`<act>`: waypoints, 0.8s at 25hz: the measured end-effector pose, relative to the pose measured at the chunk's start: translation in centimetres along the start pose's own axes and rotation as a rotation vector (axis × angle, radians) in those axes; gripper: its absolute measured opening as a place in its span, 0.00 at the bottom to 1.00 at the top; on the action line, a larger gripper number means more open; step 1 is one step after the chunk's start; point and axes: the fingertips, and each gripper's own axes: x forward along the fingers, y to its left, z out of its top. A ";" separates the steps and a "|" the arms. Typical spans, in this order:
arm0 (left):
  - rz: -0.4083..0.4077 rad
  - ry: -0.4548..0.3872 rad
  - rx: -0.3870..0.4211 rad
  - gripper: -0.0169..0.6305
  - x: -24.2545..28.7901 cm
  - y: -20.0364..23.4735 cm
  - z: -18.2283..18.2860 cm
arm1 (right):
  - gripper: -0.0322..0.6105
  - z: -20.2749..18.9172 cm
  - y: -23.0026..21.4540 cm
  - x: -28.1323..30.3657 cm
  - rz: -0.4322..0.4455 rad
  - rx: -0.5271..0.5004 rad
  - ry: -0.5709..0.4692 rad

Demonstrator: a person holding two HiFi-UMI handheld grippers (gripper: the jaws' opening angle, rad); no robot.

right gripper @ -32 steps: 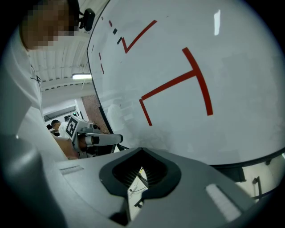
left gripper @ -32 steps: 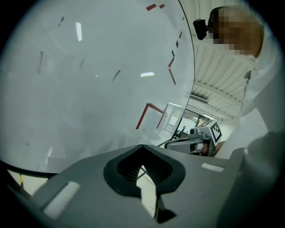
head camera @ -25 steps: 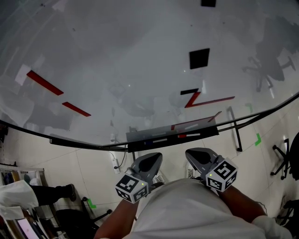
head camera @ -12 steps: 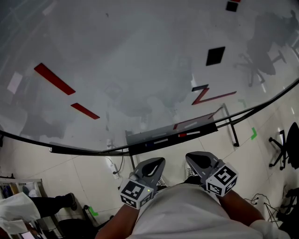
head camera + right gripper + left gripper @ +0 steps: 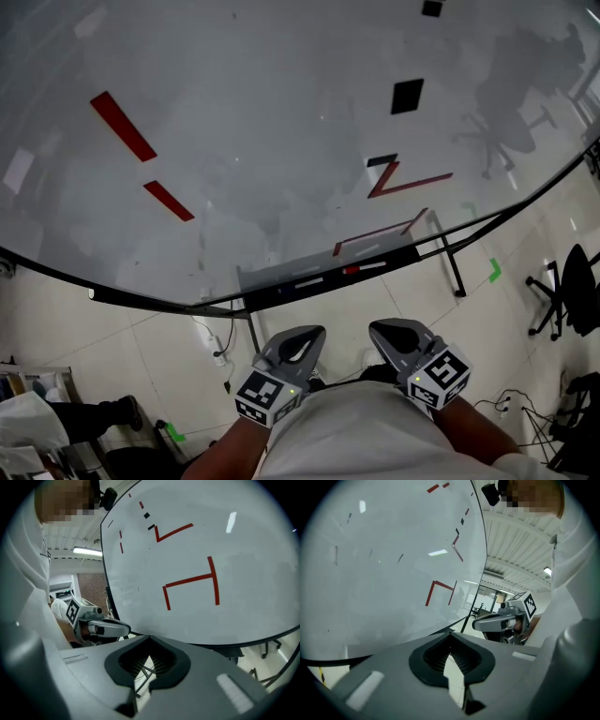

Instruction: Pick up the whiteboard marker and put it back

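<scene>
Both tongs clenched w/ nothing between, tips meeting: L tongs [image 5: 312, 332] and R tongs [image 5: 377, 328] side by side, low, close to my torso. Whiteboard marker [image 5: 353, 270], red-capped, lies in the tray [image 5: 272, 278] along the whiteboard's [image 5: 262, 131] bottom edge, well apart from both tongs. Other markers beside it; can't tell colours.

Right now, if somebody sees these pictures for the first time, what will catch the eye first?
The large whiteboard fills most of the head view, with red strokes at its left and a red Z-like mark at its right. On the tray along its lower edge lie what look like markers. Below, the left gripper and the right gripper are shut and empty, close to the person's body.
</scene>
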 end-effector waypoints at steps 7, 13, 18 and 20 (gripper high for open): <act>0.113 -0.037 -0.011 0.05 1.7 -4.2 0.1 | 0.05 -0.4 -2.0 -4.3 0.109 -0.023 -0.010; 0.252 -0.081 -0.016 0.05 2.3 -8.1 0.1 | 0.05 -1.7 -3.5 -8.0 0.231 -0.001 -0.007; 0.316 -0.070 -0.024 0.05 2.3 -10.2 -1.2 | 0.05 -2.9 -3.2 -9.1 0.308 0.007 0.001; 0.313 -0.060 -0.025 0.05 2.1 -11.0 -1.6 | 0.05 -2.6 -2.8 -9.7 0.315 0.009 -0.014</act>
